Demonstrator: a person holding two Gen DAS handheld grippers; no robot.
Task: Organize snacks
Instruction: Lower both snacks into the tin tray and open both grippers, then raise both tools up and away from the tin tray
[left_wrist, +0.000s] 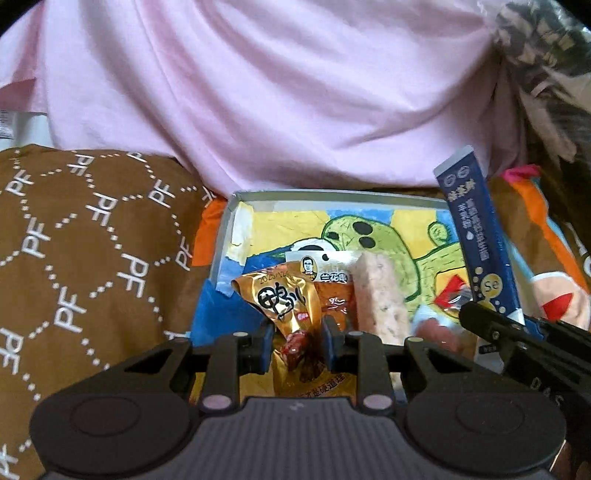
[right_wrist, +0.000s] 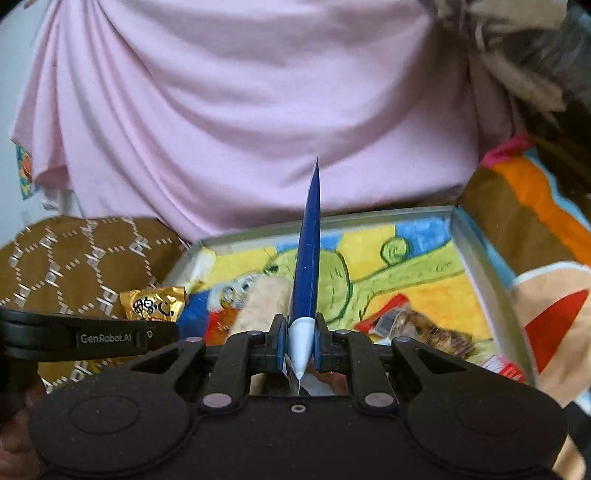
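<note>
Two hand-held grippers worked over a shallow tray (left_wrist: 236, 197) lined with a bright cartoon drawing, each clamped on a snack. The left hand-held gripper (left_wrist: 297, 343) had its blue pads pressed against a gold foil packet (left_wrist: 286, 299) printed with bold black characters, pinching it near its lower end, where a reddish piece showed through the wrapper. The right hand-held gripper (right_wrist: 300, 341) was closed on the pale lower end of a dark blue stick sachet (right_wrist: 308, 251), which stood upright and edge-on above the tray.

Both packs looked light and crinkly. The foil would likely slip under a loose hold, so a firm pinch across the sealed end or the flat of the pack seemed safest. The thin sachet appeared apt to bend or swing if taken far from its middle.

In the tray lay a pale, speckled bar (left_wrist: 380, 291), a white-topped pouch bearing a portrait (left_wrist: 321, 267), and, toward the right-hand side, a red-ended wrapper (right_wrist: 417, 325). A brown patterned cushion (left_wrist: 85, 236) sat beside the tray, with pink fabric (left_wrist: 295, 92) draped behind it.
</note>
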